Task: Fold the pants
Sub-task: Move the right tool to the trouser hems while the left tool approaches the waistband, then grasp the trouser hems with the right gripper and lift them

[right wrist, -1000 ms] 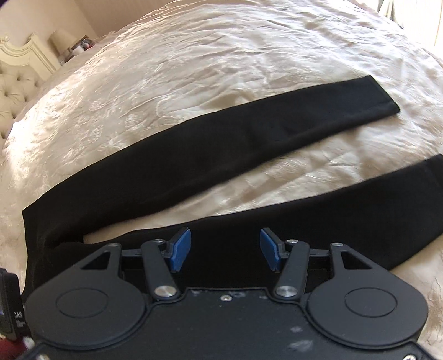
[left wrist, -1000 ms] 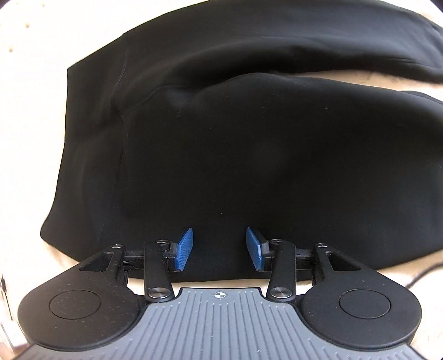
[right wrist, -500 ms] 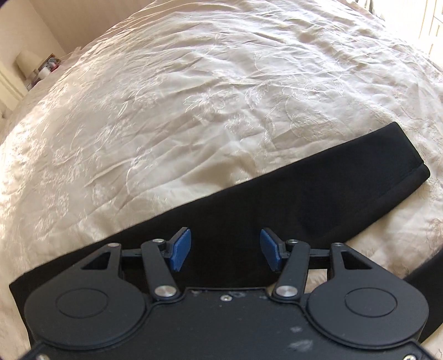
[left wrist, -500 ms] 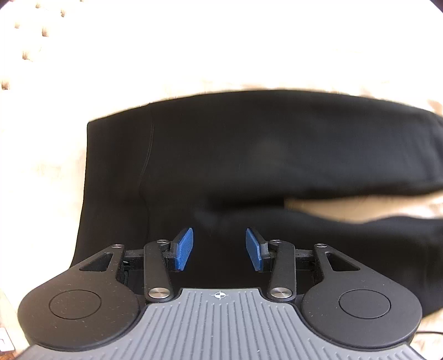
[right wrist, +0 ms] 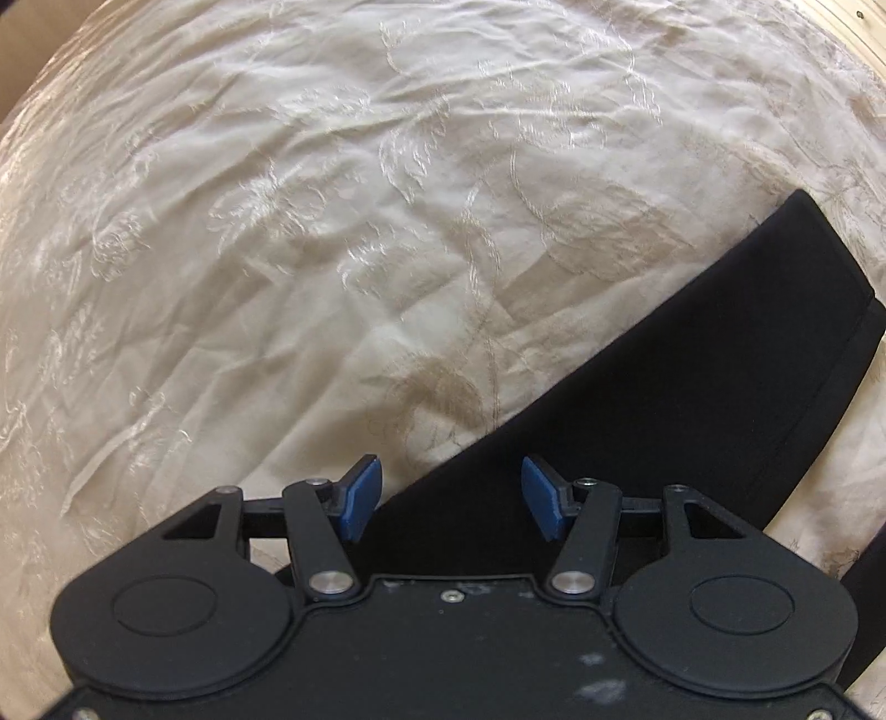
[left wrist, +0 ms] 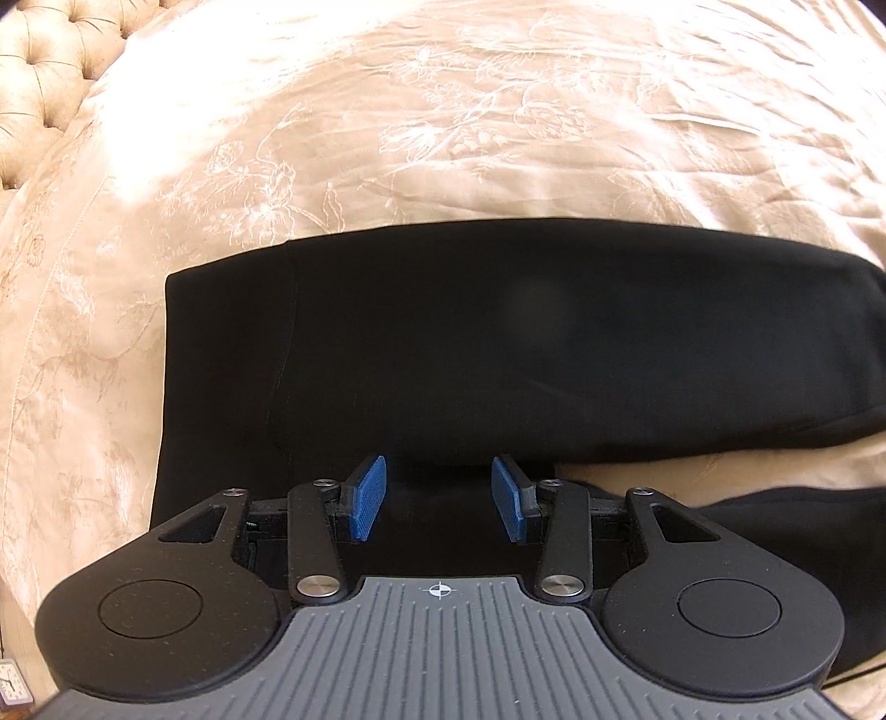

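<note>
Black pants (left wrist: pixel 554 343) lie flat on a cream embroidered bedspread (left wrist: pixel 443 111). In the left wrist view the waist end (left wrist: pixel 221 360) is at the left, and the two legs run off to the right with a wedge of bedspread between them. My left gripper (left wrist: pixel 437 498) hovers above the spot where the legs part, open, with nothing between its blue pads. In the right wrist view one leg (right wrist: pixel 664 399) runs diagonally up to its hem (right wrist: pixel 830 266). My right gripper (right wrist: pixel 451 498) points down over that leg's left edge. Its jaws are closing slightly, and the cloth lies below the pads, not pinched.
A tufted headboard (left wrist: pixel 39 83) stands at the upper left of the left wrist view, and a small clock (left wrist: pixel 11 681) shows at the lower left corner. A sliver of the other leg (right wrist: pixel 869 565) lies at the right edge. Pale wood (right wrist: pixel 864 33) shows past the bed's far corner.
The left gripper drew back from the pants, so the far waist edge, bedspread and headboard came into view. The right gripper travelled along the far leg toward its hem and sank closer to the cloth.
</note>
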The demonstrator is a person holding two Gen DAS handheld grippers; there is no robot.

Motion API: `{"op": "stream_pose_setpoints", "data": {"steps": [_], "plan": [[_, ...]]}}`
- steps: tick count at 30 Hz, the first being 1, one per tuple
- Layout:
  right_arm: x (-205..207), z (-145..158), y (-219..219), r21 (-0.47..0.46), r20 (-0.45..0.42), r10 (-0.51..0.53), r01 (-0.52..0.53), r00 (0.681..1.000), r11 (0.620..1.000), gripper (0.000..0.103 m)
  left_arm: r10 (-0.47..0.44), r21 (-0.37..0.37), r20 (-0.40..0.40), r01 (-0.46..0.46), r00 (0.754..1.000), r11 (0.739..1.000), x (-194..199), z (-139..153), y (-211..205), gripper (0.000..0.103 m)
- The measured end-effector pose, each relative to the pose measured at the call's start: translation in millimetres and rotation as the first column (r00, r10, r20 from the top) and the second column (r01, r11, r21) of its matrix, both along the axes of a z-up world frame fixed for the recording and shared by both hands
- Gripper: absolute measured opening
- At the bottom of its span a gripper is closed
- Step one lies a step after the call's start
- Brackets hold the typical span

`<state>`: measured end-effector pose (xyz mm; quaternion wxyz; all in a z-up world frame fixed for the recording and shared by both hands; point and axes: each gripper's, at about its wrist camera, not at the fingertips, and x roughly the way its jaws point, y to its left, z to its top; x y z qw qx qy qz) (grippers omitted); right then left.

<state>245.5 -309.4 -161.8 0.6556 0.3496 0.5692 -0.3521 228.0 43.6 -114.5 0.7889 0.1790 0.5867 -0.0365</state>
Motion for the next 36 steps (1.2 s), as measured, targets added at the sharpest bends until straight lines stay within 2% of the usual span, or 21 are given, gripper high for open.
{"op": "stream_pose_setpoints", "data": {"steps": [2,3,4,6,10,14,17,21,25,31,32,33,35,36], "plan": [[-6,-5,3,-0.001,0.001,0.016,-0.016,1.000,1.000,0.046,0.003,-0.018,0.001,-0.002,1.000,1.000,9,2,-1,0.042],[-11,-4,5,-0.005,0.011,0.027,-0.027,1.000,1.000,0.021,0.006,-0.030,0.001,-0.006,1.000,1.000,15,3,-2,0.042],[-16,-4,6,0.012,0.032,0.037,-0.037,0.999,0.999,0.004,0.011,-0.045,-0.001,-0.011,1.000,0.999,20,4,-2,0.042],[-31,-1,7,0.050,0.081,0.023,-0.027,0.996,0.998,0.004,0.023,-0.079,-0.010,-0.024,1.000,0.997,33,7,-4,0.042],[-67,18,16,0.039,0.154,0.030,-0.036,0.988,0.999,0.004,0.046,-0.165,-0.030,-0.050,0.998,0.985,61,12,-11,0.042],[-104,31,32,0.035,0.193,0.038,-0.046,0.981,0.998,0.003,0.087,-0.236,-0.051,-0.096,0.995,0.967,83,17,-22,0.042],[-126,37,49,0.040,0.200,0.038,-0.046,0.979,0.998,0.003,0.116,-0.271,-0.087,-0.136,0.989,0.953,104,10,-24,0.043],[-150,39,63,0.052,0.198,0.027,-0.038,0.980,0.998,0.003,0.135,-0.263,-0.153,-0.172,0.979,0.949,118,-6,-31,0.043],[-153,34,68,0.071,0.201,0.017,-0.031,0.980,0.997,0.003,0.139,-0.267,-0.226,-0.198,0.964,0.943,120,-20,-38,0.043],[-158,37,71,0.063,0.217,0.029,-0.044,0.976,0.997,0.004,0.124,-0.201,-0.276,-0.183,0.953,0.962,125,-44,-54,0.043],[-158,38,71,0.063,0.219,0.030,-0.045,0.975,0.997,0.004,0.127,-0.194,-0.284,-0.186,0.950,0.963,125,-46,-55,0.041],[-159,39,71,0.061,0.223,0.033,-0.048,0.974,0.997,0.004,0.134,-0.195,-0.283,-0.194,0.950,0.961,125,-46,-55,0.030],[-160,41,72,0.055,0.229,0.040,-0.053,0.973,0.997,0.004,0.139,-0.224,-0.276,-0.204,0.951,0.953,122,-39,-53,0.016],[-161,43,72,0.052,0.233,0.043,-0.056,0.972,0.997,0.004,0.137,-0.226,-0.260,-0.198,0.956,0.954,118,-33,-52,0.015]]}}
